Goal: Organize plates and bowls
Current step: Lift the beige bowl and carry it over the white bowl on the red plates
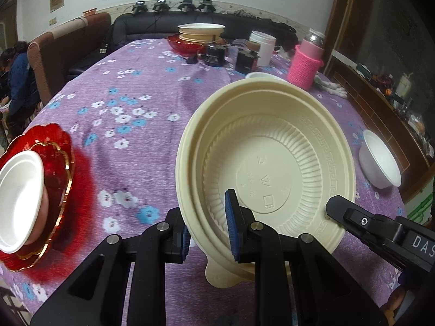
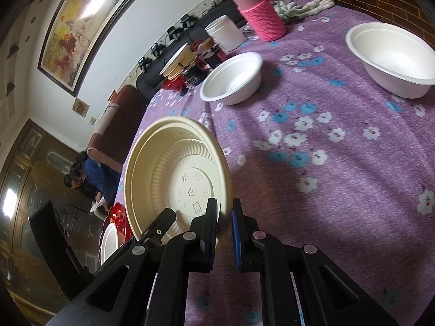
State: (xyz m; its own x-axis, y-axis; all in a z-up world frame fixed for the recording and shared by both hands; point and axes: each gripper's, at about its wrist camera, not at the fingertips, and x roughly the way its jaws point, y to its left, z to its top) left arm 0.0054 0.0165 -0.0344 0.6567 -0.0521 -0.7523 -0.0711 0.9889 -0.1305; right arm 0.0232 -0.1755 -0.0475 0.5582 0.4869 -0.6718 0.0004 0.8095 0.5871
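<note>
A cream plastic bowl (image 1: 272, 168), which looks like two nested together, is held tilted above the purple flowered tablecloth (image 1: 130, 87), its inside facing the cameras. My left gripper (image 1: 208, 231) is shut on its near left rim, one blue pad inside and one outside. My right gripper (image 1: 334, 206) pinches the rim on the right. In the right wrist view the same cream bowl (image 2: 176, 168) stands on edge; the right gripper (image 2: 225, 217) is shut on its rim, and the left gripper (image 2: 155, 231) shows behind it.
A white bowl (image 1: 19, 201) rests on stacked red scalloped plates (image 1: 59, 163) at the left edge. Two white bowls (image 2: 231, 78) (image 2: 391, 57) sit on the table's right half. At the far end: a pink-sleeved bottle (image 1: 304, 62), a white jar (image 1: 262, 46), cream plates (image 1: 201, 32). A person (image 1: 19, 81) sits far left.
</note>
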